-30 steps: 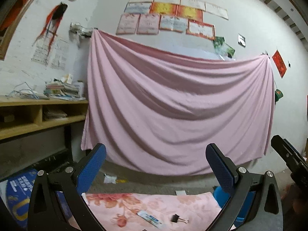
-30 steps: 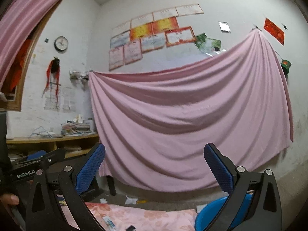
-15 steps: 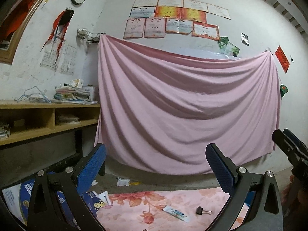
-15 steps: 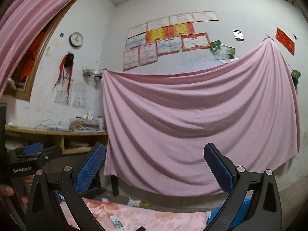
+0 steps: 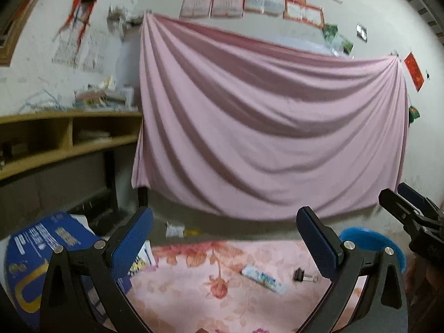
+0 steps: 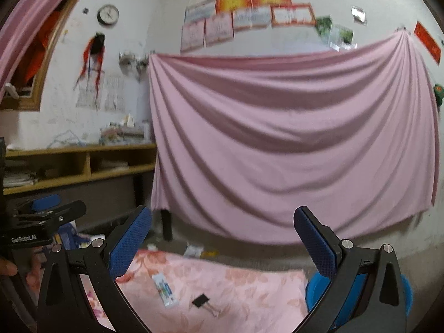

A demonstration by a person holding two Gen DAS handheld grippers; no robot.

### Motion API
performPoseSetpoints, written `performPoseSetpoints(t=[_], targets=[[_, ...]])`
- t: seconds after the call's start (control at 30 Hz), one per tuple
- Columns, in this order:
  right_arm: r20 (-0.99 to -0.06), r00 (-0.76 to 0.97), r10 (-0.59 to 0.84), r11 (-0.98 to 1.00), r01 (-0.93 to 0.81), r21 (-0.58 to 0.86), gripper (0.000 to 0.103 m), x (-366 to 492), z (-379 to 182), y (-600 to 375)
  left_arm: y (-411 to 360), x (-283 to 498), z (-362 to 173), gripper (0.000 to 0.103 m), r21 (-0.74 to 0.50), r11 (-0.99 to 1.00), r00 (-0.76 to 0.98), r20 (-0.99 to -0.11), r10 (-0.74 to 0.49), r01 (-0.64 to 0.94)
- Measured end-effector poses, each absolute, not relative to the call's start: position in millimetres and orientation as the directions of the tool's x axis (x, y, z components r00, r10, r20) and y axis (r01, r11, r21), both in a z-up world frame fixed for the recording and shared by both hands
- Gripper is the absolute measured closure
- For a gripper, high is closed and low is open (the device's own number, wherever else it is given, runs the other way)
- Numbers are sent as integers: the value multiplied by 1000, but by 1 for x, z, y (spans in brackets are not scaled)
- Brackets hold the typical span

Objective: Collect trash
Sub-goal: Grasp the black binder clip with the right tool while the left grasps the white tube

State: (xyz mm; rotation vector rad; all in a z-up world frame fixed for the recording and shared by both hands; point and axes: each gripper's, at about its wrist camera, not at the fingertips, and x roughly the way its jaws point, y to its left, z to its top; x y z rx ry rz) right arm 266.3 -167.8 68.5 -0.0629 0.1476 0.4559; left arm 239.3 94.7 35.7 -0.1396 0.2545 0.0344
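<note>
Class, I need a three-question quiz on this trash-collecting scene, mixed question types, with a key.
1. True or false: the left tongs are shut on the wrapper.
2. The black binder clip lies on: A) the wooden shelf B) the floral cloth C) the blue bin.
3. Fill in: the cloth hung on the wall is ____ in colour.

Key: 1 false, both tongs are open and hold nothing; 2 B; 3 pink.
</note>
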Motion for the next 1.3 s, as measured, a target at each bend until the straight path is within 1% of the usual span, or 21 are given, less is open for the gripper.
performPoseSetpoints(t=[0.07,0.17,0.2,0.27,0.3,0.33,0.37,0.4,0.47,0.53,0.57,0.67,0.7,0.77,0.8,0.97,1.07,1.1,1.2,1.3], targets=[[-213,873,438,891,-453,-24,0,275,64,-165,96,250,28,2,-143,989,950,-312,-1,-47],[-288,853,436,887,-461,-24,0,287,56,-160,97,262,18,2,-171,984,926,-376,-30,-38],[-324,842,431,886,-463,-24,1,293,52,-158,98,267,13,2,-178,983,915,-401,-33,-42],[-385,819,424,883,-468,-22,8,302,45,-155,98,276,6,3,-191,980,893,-449,-38,-55],[-419,807,417,884,-468,-22,15,307,41,-154,98,280,3,3,-196,979,884,-466,-38,-61],[-451,792,411,883,-470,-20,20,312,37,-152,98,284,-1,3,-201,977,873,-487,-37,-71],[-492,771,404,882,-472,-16,21,318,31,-151,99,288,-4,4,-205,976,862,-505,-37,-78],[-515,758,400,881,-474,-13,23,322,28,-150,99,292,-8,5,-212,974,850,-526,-41,-84],[-585,708,394,873,-487,-1,27,332,15,-146,101,299,-15,13,-235,968,828,-557,-62,-86],[-631,671,390,865,-502,1,34,337,6,-143,101,307,-21,24,-243,966,800,-594,-81,-83],[-657,648,386,857,-515,-4,36,339,1,-140,100,312,-25,31,-244,966,783,-615,-91,-79],[-719,588,370,829,-559,-31,45,343,-14,-127,100,322,-33,45,-266,962,748,-651,-127,-68],[-734,571,367,821,-570,-33,49,345,-18,-123,99,326,-36,47,-269,961,734,-666,-134,-69],[-759,535,371,805,-593,-25,51,349,-24,-120,98,332,-41,55,-283,957,710,-686,-157,-62],[-769,518,374,799,-602,-17,51,351,-26,-119,98,334,-43,56,-288,956,702,-692,-164,-60],[-798,466,382,782,-623,10,52,360,-34,-115,92,341,-51,60,-302,952,668,-717,-197,-44],[-815,440,377,775,-632,17,53,366,-40,-113,89,344,-55,60,-308,951,655,-726,-209,-37],[-820,430,377,771,-636,21,56,368,-41,-112,88,345,-56,60,-312,949,652,-728,-213,-37],[-831,398,389,751,-659,35,77,369,-45,-108,84,346,-60,60,-328,944,638,-735,-230,-38],[-826,398,399,743,-669,37,77,365,-43,-109,79,347,-63,60,-336,941,626,-743,-238,-41]])
